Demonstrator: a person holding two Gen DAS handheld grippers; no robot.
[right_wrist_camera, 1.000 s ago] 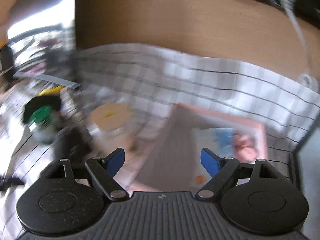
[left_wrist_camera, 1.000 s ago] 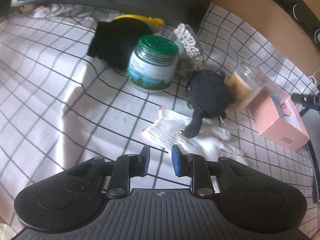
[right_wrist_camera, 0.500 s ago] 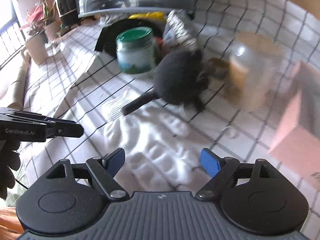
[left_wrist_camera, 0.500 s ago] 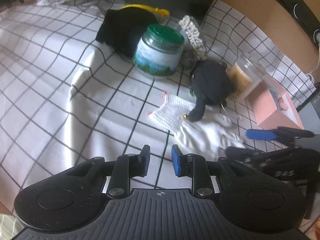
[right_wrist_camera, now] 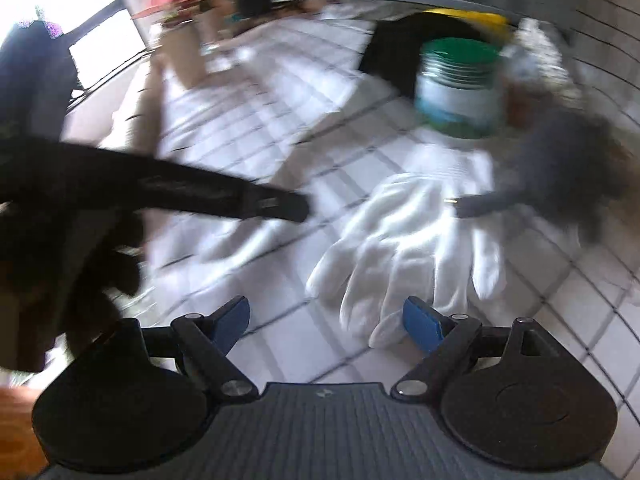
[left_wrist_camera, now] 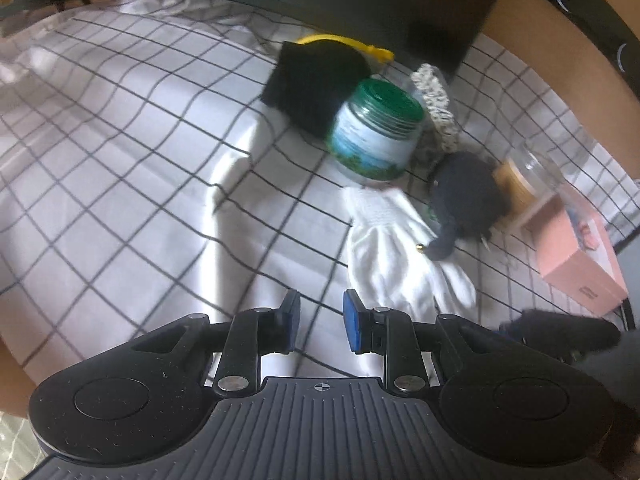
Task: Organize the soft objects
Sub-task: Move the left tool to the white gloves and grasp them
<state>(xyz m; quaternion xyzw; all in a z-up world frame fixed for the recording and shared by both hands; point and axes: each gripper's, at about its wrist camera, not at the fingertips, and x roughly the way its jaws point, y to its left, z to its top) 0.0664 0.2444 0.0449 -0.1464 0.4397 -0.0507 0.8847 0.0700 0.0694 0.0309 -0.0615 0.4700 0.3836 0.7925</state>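
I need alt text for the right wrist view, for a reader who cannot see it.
The open right gripper hovers low over a white glove lying flat on a checked white cloth, fingers toward the camera. A dark plush toy touches the glove; a green-lidded jar stands behind. The left gripper reaches in, blurred.

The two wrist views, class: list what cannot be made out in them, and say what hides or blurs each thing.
- Green-lidded jar: label print unreadable in both views, motion blur.
- Clear jar: contents unclear; left wrist view, black plush toy in front.
- White glove: cuff end partly covered by the toy's limb, right wrist view.
- Pink box: picture on top too small and blurred; absent from right view.
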